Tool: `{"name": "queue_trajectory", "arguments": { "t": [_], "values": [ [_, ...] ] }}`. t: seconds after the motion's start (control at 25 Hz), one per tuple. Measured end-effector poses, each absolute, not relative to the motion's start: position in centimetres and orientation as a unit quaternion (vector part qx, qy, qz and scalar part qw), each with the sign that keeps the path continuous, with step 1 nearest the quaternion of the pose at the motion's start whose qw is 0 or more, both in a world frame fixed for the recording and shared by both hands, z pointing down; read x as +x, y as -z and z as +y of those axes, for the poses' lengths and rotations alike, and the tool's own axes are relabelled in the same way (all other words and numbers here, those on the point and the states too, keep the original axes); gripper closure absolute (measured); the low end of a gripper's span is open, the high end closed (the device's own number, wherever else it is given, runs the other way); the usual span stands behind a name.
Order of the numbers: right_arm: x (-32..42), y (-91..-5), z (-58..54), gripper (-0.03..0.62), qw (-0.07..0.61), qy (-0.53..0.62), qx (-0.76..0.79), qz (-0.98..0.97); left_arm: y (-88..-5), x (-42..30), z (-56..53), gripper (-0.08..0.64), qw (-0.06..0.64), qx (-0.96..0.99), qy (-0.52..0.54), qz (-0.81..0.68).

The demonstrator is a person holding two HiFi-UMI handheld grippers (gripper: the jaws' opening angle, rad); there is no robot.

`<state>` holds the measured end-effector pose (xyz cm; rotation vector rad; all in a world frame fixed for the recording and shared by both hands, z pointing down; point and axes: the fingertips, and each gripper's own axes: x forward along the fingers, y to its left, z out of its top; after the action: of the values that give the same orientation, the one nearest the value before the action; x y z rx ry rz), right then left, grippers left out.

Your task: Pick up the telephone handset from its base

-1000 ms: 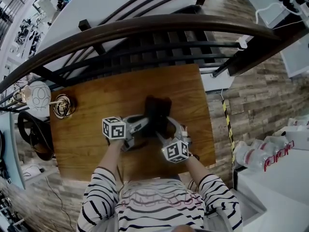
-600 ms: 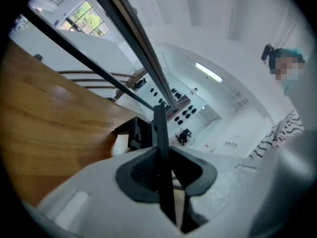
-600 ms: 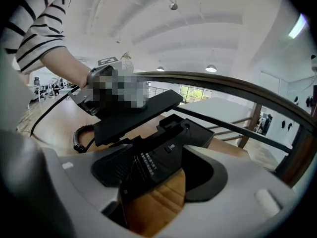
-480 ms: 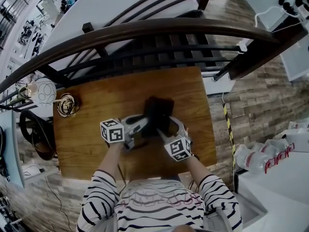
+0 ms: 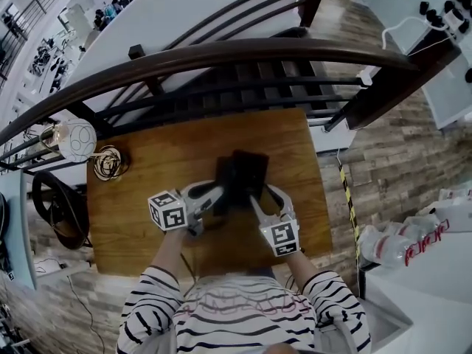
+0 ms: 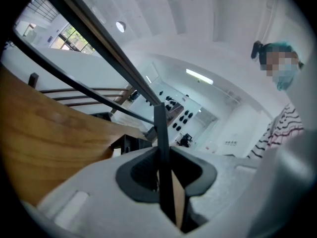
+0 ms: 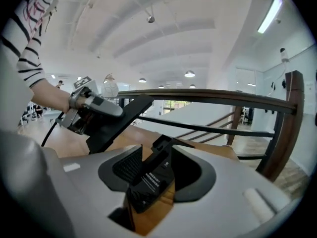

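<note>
your left gripper (image 6: 166, 168) clamps what looks like the base (image 6: 160, 143); your right gripper (image 7: 156, 175), jaws just closing, grasps the handset (image 7: 148, 180): part them smoothly.

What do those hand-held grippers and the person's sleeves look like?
The left gripper and right gripper are light grey shells with dark ribbed pads, each bearing a white cube of black square markers. Sleeves are black-and-white striped. The right's jaws have just been closing around a black telephone part.

you have bright, even white light from ceiling strips (image 7: 271, 14), with only soft shadows on the worktop (image 5: 140, 220). every view bows at its edges. the gripper views darken at the corners, and their near foreground blurs.
</note>
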<state>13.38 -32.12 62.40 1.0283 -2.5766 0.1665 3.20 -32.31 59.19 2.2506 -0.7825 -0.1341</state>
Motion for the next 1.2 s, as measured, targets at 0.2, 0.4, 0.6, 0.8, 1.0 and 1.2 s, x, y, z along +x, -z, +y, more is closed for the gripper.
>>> {"name": "queue_trajectory", "arguments": {
  "t": [0.2, 0.4, 0.6, 0.8, 1.0, 1.2],
  "values": [
    [13.6, -58.4, -30.2, 0.448, 0.135, -0.064, 0.396, -0.906, -56.9, 2.3, -29.8, 0.485, 0.347, 0.883, 0.058, -0.311],
    [12.8, -54.6, -27.5, 0.492, 0.099, -0.053, 0.418, -0.901, -55.1, 0.9, -26.7, 0.485, 0.328, 0.89, 0.058, -0.311],
    [11.8, -51.9, -25.2, 0.546, 0.078, -0.037, 0.437, -0.895, -53.7, -1.1, -23.7, 0.485, 0.317, 0.892, 0.064, -0.317],
    [11.0, -49.6, -22.5, 0.577, 0.057, -0.029, 0.457, -0.887, -51.8, -2.8, -20.7, 0.486, 0.298, 0.898, 0.068, -0.317],
    [10.1, -48.4, -20.1, 0.589, 0.043, -0.029, 0.469, -0.882, -51.1, -4.3, -18.0, 0.486, 0.295, 0.9, 0.067, -0.315],
    [9.2, -48.3, -17.8, 0.59, 0.042, -0.027, 0.472, -0.88, -50.6, -5.7, -15.9, 0.486, 0.29, 0.9, 0.072, -0.318]
  ]
}}
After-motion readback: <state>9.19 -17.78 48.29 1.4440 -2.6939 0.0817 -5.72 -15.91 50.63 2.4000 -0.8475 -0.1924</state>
